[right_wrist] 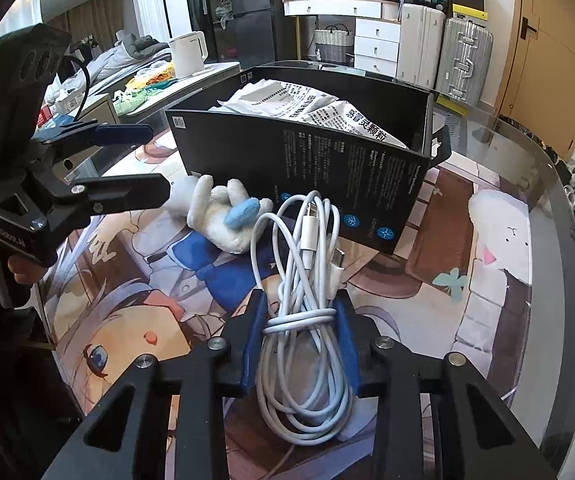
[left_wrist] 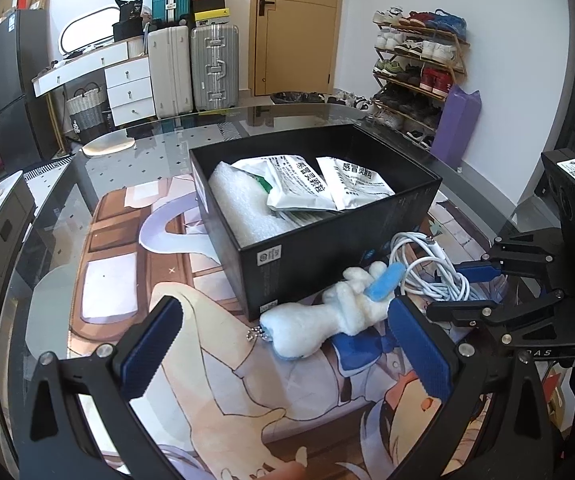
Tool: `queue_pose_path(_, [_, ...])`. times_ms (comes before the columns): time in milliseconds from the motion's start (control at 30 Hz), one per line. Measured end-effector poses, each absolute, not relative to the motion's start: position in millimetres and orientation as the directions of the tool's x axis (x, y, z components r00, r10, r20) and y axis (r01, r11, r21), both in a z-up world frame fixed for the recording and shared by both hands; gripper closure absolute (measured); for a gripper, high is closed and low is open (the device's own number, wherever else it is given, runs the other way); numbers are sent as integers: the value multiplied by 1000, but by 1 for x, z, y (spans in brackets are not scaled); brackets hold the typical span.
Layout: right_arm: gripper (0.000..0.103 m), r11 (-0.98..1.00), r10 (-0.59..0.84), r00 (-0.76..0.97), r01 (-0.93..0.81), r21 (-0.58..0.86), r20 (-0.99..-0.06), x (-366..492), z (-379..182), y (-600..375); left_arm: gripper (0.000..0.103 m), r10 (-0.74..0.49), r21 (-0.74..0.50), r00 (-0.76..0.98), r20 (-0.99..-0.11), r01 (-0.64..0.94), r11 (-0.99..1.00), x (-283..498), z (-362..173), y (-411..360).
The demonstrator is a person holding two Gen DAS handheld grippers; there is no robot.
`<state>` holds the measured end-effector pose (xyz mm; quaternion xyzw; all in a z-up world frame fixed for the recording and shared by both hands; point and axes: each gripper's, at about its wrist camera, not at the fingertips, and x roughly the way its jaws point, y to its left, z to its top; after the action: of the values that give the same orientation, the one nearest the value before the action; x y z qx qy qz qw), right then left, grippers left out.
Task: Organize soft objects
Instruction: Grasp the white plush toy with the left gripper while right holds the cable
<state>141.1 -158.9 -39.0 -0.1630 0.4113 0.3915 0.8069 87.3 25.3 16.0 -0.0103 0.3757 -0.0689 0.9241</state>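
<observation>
Left gripper (left_wrist: pixel 283 344) stood wide open and empty, plush toy (left_wrist: pixel 327 312) at its 12 o'clock on the bench (left_wrist: pixel 47 280), free for pickup. Black box (left_wrist: pixel 339 240) behind, top open, room inside. Right gripper (right_wrist: pixel 299 320) had closed on the cable bundle (right_wrist: pixel 303 280); box wall at 12 o'clock demanded a lift over.
</observation>
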Motion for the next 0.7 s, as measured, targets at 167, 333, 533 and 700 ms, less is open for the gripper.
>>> queue_pose_path(167, [69, 624, 532, 350, -777, 79, -771, 138, -29, -163, 0, -136, -69, 707, -694, 123, 990, 86, 16, 23])
queue_pose_path(333, [69, 626, 572, 384, -775, 84, -725, 133, -4, -176, 0, -153, -80, 698, -699, 136, 987, 87, 16, 19])
queue_pose_path(533, [69, 655, 584, 440, -751, 77, -682, 131, 18, -190, 0, -153, -100, 666, -730, 117, 988, 90, 10, 6])
queue_pose_path(700, [69, 684, 583, 469, -724, 90, -663, 137, 24, -200, 0, -136, -108, 653, -745, 83, 991, 93, 3, -9])
